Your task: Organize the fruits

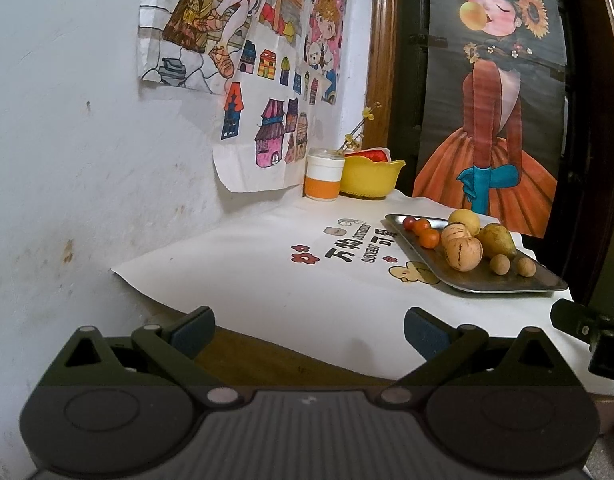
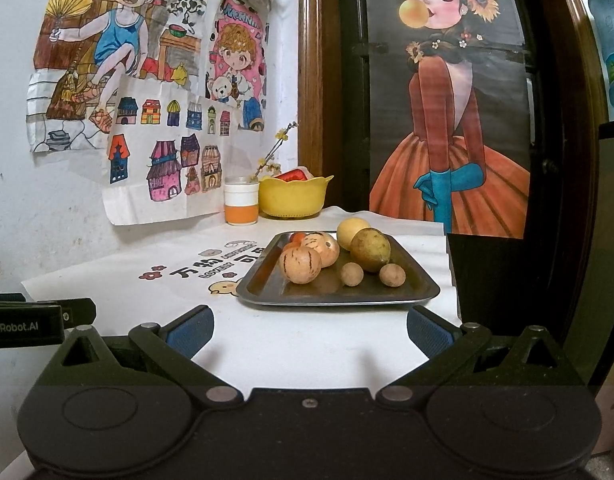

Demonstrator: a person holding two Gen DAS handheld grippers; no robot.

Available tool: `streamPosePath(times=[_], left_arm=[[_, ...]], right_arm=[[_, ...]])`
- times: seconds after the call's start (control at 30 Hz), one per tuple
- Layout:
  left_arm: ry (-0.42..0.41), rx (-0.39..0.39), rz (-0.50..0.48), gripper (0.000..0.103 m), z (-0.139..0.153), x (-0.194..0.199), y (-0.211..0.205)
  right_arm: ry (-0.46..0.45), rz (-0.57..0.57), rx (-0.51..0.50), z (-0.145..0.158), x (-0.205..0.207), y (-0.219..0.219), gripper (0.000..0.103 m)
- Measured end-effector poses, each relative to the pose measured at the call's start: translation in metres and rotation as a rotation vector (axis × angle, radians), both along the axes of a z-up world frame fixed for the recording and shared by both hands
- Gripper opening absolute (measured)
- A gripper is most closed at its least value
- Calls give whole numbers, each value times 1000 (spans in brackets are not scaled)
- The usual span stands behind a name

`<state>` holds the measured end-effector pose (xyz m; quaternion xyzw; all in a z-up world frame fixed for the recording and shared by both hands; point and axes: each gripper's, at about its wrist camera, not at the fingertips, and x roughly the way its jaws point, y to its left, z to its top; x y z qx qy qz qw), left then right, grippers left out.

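Both the left hand-held gripper (image 1: pixel 309 330) and right hand-held gripper (image 2: pixel 310 330) hover with jaws apart, likely poised for picking, short of the rectangular metal tray (image 2: pixel 415 280) of mixed fruits (image 2: pixel 300 265) on the white-covered tabletop (image 2: pixel 291 344).

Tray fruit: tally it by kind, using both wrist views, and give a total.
On the metal tray:
Small red-orange tomatoes: 3
Striped tan melons: 2
Yellow round fruit: 1
Green-yellow pear: 1
Small brown round fruits: 2
Total: 9

Both the left gripper and the right gripper are open and empty.
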<state>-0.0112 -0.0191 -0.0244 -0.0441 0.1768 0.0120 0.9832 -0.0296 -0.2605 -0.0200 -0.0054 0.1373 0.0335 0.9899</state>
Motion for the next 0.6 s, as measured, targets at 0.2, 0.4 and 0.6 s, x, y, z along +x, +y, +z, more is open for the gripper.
streamPosePath(times=[0.2, 0.4, 0.6], left_arm=[[0, 0, 0, 103, 0, 0, 0], [2, -1, 3, 103, 0, -1, -1], [3, -1, 2, 103, 0, -1, 0]], right_arm=[[2, 0, 0, 0, 0, 0, 102], [3, 0, 0, 0, 0, 1, 102], [3, 2, -2, -1, 0, 1, 102]])
